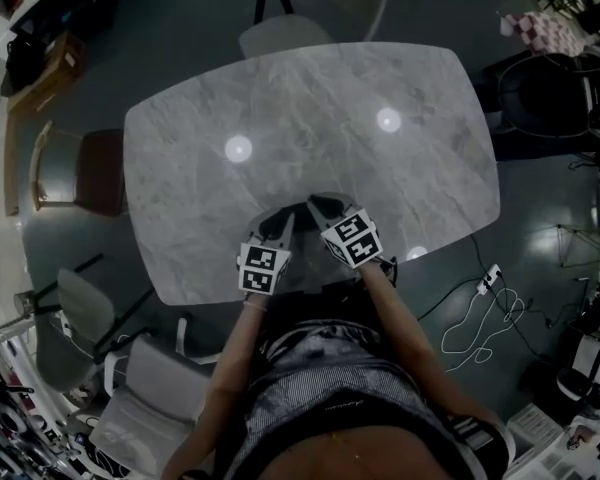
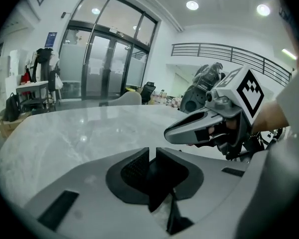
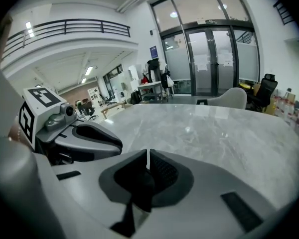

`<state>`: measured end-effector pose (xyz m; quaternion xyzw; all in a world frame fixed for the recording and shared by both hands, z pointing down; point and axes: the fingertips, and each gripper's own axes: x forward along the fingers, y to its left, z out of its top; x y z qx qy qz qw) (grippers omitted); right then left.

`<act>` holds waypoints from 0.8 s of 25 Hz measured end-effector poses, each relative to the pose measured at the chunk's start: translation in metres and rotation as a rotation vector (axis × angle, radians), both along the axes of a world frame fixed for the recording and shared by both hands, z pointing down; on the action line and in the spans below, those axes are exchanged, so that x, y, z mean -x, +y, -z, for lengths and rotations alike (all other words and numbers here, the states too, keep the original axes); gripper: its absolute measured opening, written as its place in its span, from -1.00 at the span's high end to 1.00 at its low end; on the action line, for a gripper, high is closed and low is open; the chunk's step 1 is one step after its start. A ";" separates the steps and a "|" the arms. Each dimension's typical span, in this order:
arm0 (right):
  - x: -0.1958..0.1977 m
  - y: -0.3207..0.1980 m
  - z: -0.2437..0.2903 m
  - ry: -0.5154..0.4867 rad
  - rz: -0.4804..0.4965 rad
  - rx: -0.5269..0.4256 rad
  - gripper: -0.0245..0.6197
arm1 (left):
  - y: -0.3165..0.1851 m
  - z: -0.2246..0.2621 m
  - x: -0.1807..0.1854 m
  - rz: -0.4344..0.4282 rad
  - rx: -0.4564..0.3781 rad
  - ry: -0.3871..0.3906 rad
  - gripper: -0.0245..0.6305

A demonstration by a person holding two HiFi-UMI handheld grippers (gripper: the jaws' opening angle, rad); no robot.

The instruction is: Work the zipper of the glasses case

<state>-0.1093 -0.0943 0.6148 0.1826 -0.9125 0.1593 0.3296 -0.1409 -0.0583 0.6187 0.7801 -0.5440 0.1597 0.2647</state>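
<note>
Left gripper (image 2: 152, 154) and right gripper (image 3: 147, 159) hover side by side over the near edge of the pale marble table (image 1: 380, 188), both with jaws drawn together on nothing. Glass doors (image 2: 104, 63) stand beyond its far side. A chair (image 1: 330, 3) sits at the far edge, and a white cable (image 1: 485, 313) lies on the dark floor at right. Where the glasses case lies I cannot tell.
</note>
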 end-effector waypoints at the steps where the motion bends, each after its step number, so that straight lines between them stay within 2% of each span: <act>1: -0.001 0.002 0.001 -0.005 0.008 0.003 0.71 | -0.001 0.001 -0.002 0.001 -0.001 0.008 0.81; 10: -0.001 0.019 0.031 -0.134 0.140 0.000 0.71 | -0.009 0.015 -0.020 0.039 -0.012 0.043 0.91; 20: -0.019 0.002 0.093 -0.257 0.209 -0.105 0.72 | -0.034 0.069 -0.041 0.045 -0.137 -0.004 0.91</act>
